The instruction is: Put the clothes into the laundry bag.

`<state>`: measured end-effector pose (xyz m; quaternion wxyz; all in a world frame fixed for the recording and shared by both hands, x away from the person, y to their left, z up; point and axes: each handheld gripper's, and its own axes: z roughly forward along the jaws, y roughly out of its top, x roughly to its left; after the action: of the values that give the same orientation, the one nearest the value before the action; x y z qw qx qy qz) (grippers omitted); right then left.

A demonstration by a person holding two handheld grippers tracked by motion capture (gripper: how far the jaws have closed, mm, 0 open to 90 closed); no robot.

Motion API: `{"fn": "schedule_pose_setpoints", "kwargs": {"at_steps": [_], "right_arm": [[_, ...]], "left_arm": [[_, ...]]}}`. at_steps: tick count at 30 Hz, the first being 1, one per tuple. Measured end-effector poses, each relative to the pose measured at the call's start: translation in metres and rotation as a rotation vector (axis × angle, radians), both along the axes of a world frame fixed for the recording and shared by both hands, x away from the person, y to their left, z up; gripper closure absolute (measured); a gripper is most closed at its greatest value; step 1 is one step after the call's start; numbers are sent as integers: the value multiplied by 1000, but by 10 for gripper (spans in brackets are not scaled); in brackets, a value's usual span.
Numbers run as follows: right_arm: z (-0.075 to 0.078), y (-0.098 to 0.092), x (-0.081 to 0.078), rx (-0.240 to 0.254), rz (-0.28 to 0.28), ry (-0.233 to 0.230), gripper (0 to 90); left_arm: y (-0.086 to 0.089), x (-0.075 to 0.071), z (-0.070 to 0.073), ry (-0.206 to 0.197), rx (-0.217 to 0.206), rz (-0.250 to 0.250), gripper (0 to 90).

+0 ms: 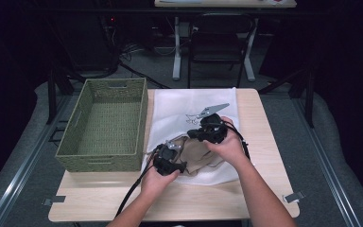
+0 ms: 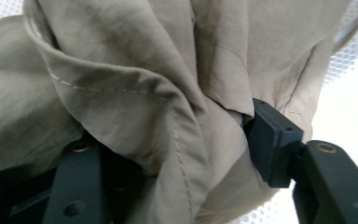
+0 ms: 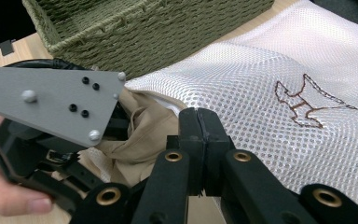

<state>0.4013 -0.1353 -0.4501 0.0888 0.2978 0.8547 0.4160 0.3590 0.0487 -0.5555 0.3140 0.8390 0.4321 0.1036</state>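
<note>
You have matt tan woven cloth [image 2: 135,93], stitched; white open-mesh fabric bag [image 3: 261,79]; rough green wicker basket [image 1: 105,124]; light wood-grain table [image 1: 264,142]; matt blk plastic grippers.

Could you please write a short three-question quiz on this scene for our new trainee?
1. True or false: the green woven basket has garments in it.
2. What lies between the jaws of the left gripper? A) beige garment B) cable C) basket rim
3. What does the beige garment lie on?

Key:
1. False; the basket's inside is bare.
2. A; beige cloth bunches between the jaws.
3. The white mesh bag, which is spread flat on the wooden table.
</note>
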Motion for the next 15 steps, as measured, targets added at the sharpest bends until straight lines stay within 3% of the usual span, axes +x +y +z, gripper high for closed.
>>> {"fn": "schedule_pose_setpoints", "kwargs": {"at_steps": [4, 10, 15], "right_arm": [[-1, 1, 0, -3, 1, 4, 900], [-3, 3, 0, -4, 1, 11, 900], [-3, 3, 0, -4, 2, 8, 900]], "left_arm": [[-2, 0, -8, 9, 18, -3, 501], [-3, 1, -10, -13, 52, -7, 615], [-2, 1, -10, -19, 36, -2, 694]]}}
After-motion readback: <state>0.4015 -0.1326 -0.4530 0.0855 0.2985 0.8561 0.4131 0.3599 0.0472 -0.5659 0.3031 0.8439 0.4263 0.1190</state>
